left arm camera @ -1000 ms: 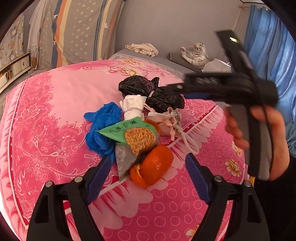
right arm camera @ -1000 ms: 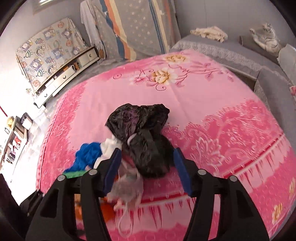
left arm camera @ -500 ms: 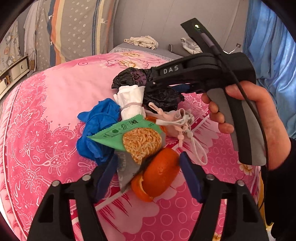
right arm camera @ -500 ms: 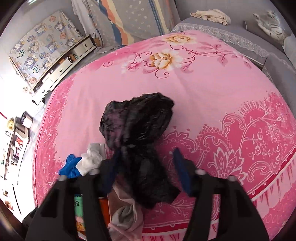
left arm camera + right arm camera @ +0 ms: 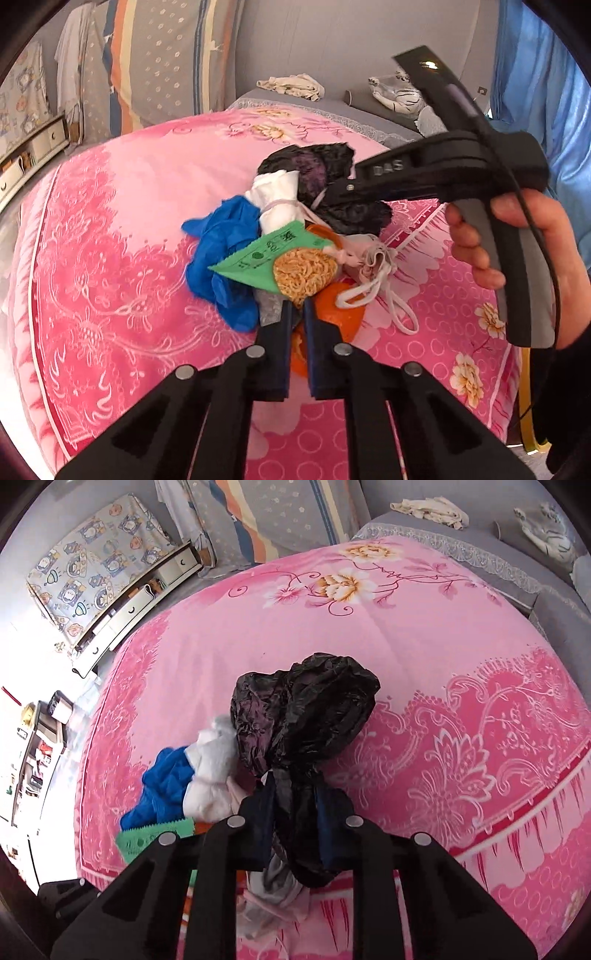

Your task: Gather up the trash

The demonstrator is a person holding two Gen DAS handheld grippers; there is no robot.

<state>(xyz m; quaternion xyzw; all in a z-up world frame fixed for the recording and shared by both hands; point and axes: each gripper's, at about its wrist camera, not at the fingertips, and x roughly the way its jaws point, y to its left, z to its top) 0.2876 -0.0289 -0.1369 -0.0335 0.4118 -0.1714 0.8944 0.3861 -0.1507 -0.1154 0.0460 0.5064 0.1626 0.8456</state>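
A pile of trash lies on the pink bedspread (image 5: 110,221). In the left wrist view my left gripper (image 5: 298,314) is shut on the grey end of the green noodle packet (image 5: 280,258), above an orange peel (image 5: 340,310). A blue glove (image 5: 221,251), a white tissue wad (image 5: 277,199), a face mask (image 5: 373,266) and a black plastic bag (image 5: 325,166) lie around it. In the right wrist view my right gripper (image 5: 293,797) is shut on the black plastic bag (image 5: 303,709) at its twisted neck. The right gripper's body (image 5: 443,170) crosses the left wrist view.
A grey sofa (image 5: 535,572) with a cloth (image 5: 432,507) and a striped toy cat (image 5: 546,531) stands beyond the bed. A drawer unit (image 5: 140,598) and shelves (image 5: 37,760) stand at the left. Blue curtains (image 5: 546,92) hang at the right.
Both grippers have closed: the left on the noodle packet, the right on the black bag's neck. The right gripper moved in over the pile.
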